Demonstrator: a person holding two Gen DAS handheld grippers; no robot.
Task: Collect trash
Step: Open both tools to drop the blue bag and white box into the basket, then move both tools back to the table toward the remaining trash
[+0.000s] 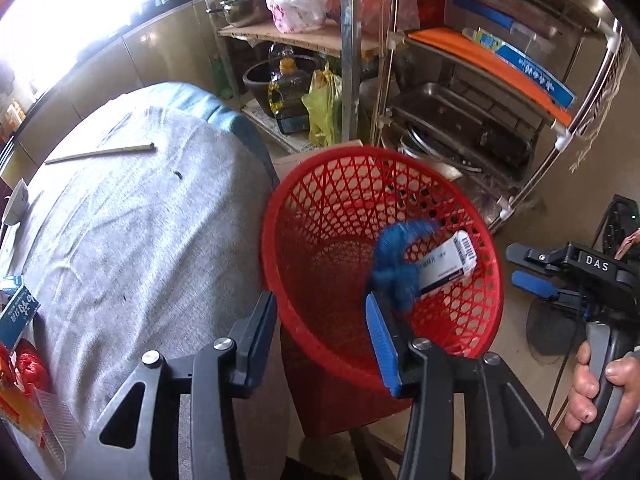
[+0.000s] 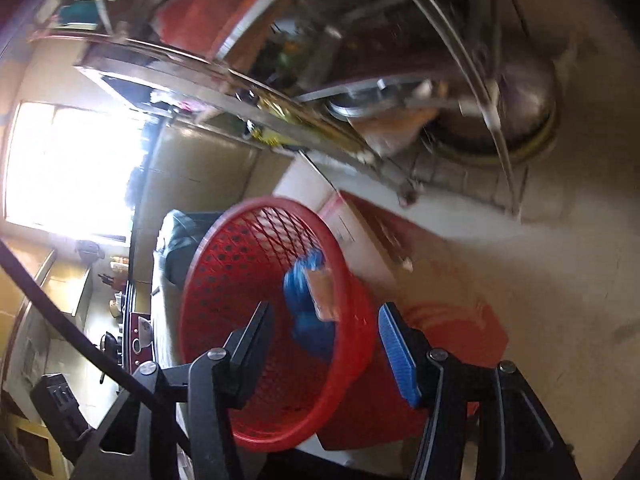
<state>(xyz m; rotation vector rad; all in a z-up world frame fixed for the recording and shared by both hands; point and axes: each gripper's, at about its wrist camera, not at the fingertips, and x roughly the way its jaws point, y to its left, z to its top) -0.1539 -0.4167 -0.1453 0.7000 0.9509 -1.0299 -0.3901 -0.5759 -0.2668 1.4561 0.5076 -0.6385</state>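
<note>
From the left wrist, the left gripper (image 1: pixel 320 332) hangs spread and empty over the red basket (image 1: pixel 460 336), where a light white carton (image 1: pixel 448 266) and soft blue wad (image 1: pixel 394 268) drop, while from the right wrist the right gripper (image 2: pixel 324 344) gapes empty too, and I'd pinch such a carton across its flat faces.

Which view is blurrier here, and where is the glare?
Right wrist view: heavy motion smear across the metal rack, and the blue item in the red basket is soft; window blown out at left. Left wrist view: mostly sharp, barcode on the white box visible; glare washes out the top-left corner; fisheye bends the edges in both.
</note>
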